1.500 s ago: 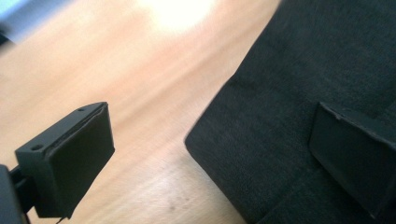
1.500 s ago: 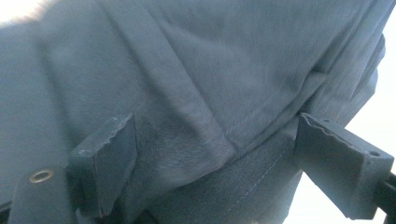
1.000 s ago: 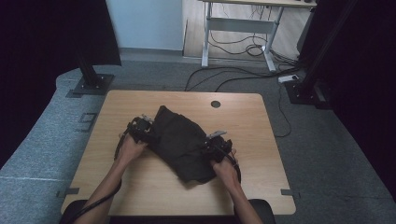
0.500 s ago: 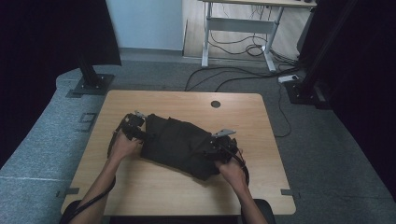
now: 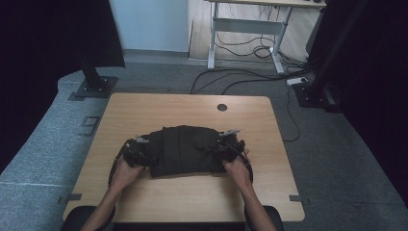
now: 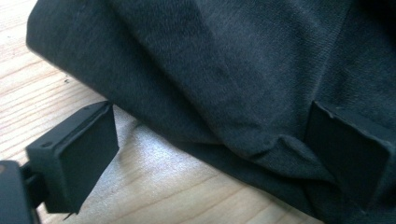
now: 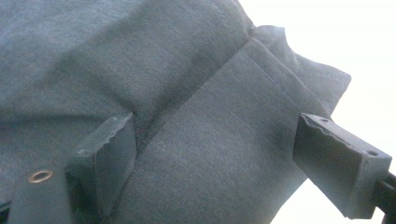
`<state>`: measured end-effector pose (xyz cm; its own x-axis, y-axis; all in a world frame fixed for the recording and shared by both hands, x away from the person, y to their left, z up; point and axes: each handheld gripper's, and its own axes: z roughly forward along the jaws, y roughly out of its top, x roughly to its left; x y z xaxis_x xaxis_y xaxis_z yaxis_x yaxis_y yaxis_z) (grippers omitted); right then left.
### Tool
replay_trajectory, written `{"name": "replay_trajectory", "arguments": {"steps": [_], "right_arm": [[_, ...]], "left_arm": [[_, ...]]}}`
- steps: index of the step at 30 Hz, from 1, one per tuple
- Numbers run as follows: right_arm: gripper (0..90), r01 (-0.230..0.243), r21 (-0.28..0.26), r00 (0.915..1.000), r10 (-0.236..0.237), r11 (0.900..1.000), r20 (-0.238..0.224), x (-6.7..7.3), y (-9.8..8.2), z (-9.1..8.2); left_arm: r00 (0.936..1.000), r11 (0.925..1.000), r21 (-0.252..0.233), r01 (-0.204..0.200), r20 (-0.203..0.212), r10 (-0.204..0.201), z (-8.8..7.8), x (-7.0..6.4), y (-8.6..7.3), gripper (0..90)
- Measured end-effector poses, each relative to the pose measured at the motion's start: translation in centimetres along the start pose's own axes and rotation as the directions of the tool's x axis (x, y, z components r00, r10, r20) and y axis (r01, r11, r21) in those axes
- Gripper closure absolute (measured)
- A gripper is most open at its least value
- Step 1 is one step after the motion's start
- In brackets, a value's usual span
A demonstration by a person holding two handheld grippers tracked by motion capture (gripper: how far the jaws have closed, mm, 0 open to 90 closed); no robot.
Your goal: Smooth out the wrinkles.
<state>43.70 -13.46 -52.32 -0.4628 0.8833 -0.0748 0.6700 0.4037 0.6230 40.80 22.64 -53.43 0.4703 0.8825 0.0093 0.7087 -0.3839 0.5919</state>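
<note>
Count: one dark garment [image 5: 185, 150], folded into a rough rectangle; two grippers; one desk [image 5: 192, 197]; one round cable hole [image 5: 222, 107] near the desk's far edge.

Left gripper [image 5: 140, 150]: I see it at the garment's left end in the high view. In the left gripper view its jaws stand wide apart. One jaw sits over bare wood beside the folded edge, the other lies against the cloth. The fold runs between them, but the pads do not pinch it, so I log it as open and holding nothing.

Garment: it lies flat a little nearer than the middle of the desk, long side across, between my two hands.

Right gripper [image 5: 230, 146]: at the garment's right end. In the right gripper view both jaws are spread wide over the cloth [image 7: 187, 116], with a seam and a folded corner between them. No pinch is visible; open, resting on or just above the fabric. A metal eyelet [image 7: 40, 176] shows by one jaw.

Edges and room: bare wood on all four sides of the garment. The widest free strip is on the far side, up to the cable hole. Left and right margins are narrower, and the near strip holds my forearms.
</note>
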Motion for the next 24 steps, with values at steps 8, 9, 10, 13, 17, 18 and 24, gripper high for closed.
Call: {"name": "replay_trajectory", "arguments": {"steps": [8,9,10,13,17,18,24], "right_arm": [[17.6,-0.009,-0.017,0.9998,0.009,1.0,-0.02,0.1,-0.5,-0.5],[17.6,-0.005,-0.02,0.9997,0.004,1.0,-0.025,0.1,-0.4,-0.7],[17.6,0.006,-0.027,0.9995,-0.007,1.0,-0.03,0.1,-0.3,-1.0],[14.1,0.052,-0.054,0.9975,-0.054,0.997,-0.046,0.1,-0.1,-2.3],[13.6,0.059,-0.108,0.9951,-0.067,0.992,-0.073,-0.4,-0.5,-4.6],[13.6,0.056,-0.119,0.995,-0.065,0.991,-0.076,-0.6,-0.7,-5.2],[5.5,0.014,-0.175,0.9978,-0.025,0.984,-0.061,-2.3,-3.4,-7.5]], "left_arm": [[0.9998,0.9996,-0.026,-0.013,-0.017,0.013,0.1,0.5,0.3,0.0],[0.9997,0.999,-0.04,-0.019,-0.018,0.018,-0.2,0.5,0.2,0.0],[0.9997,0.9982,-0.058,-0.016,-0.017,0.015,-0.7,0.6,0.2,0.3],[1.0,0.993,-0.118,-0.003,-0.003,0.003,-2.5,0.8,-0.2,0.2],[0.9996,0.9866,-0.162,-0.02,0.014,0.023,-4.7,0.5,-1.4,0.5],[0.9993,0.9859,-0.164,-0.034,0.006,0.036,-5.1,0.4,-1.8,0.2],[0.9991,0.9833,-0.177,-0.043,-0.009,0.042,-6.2,0.4,-4.5,0.0]]}}
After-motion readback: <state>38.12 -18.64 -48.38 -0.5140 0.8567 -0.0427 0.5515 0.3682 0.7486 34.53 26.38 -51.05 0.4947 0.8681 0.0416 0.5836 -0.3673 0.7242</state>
